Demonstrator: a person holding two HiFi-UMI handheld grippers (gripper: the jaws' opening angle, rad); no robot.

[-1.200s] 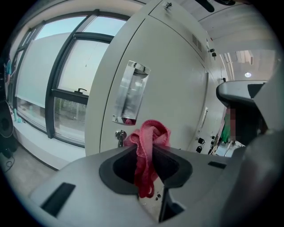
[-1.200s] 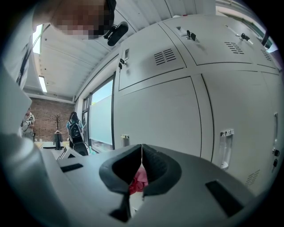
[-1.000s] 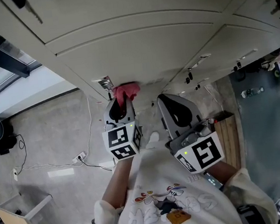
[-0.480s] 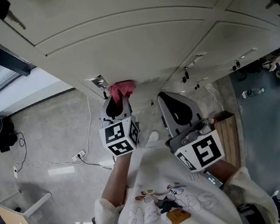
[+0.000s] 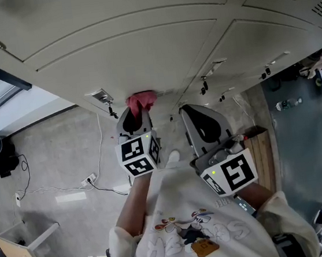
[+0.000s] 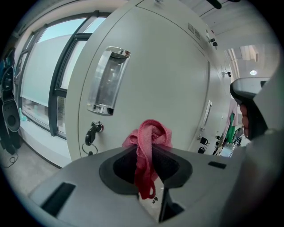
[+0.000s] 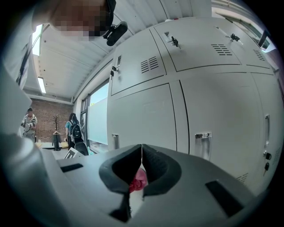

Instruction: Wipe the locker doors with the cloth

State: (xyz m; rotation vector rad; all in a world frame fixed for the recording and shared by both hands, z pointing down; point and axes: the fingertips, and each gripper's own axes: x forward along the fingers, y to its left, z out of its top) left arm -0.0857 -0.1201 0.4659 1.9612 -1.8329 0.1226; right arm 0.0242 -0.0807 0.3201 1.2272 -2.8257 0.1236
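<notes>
Fingers of the left gripper (image 5: 138, 115) clamp the soft, probably limp pink cloth (image 6: 148, 133) at its bunched middle, just off the grey metal locker door (image 6: 168, 75) — right gripper (image 7: 141, 150) fingers together, empty.

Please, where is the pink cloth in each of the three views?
Head view: cloth upper centre, at the left gripper's tips, by the locker doors.
Left gripper view: centre, clamped between the jaws.
Right gripper view: small pink patch low, behind the shut jaws.
Shared landmark: the grey locker doors.
</notes>
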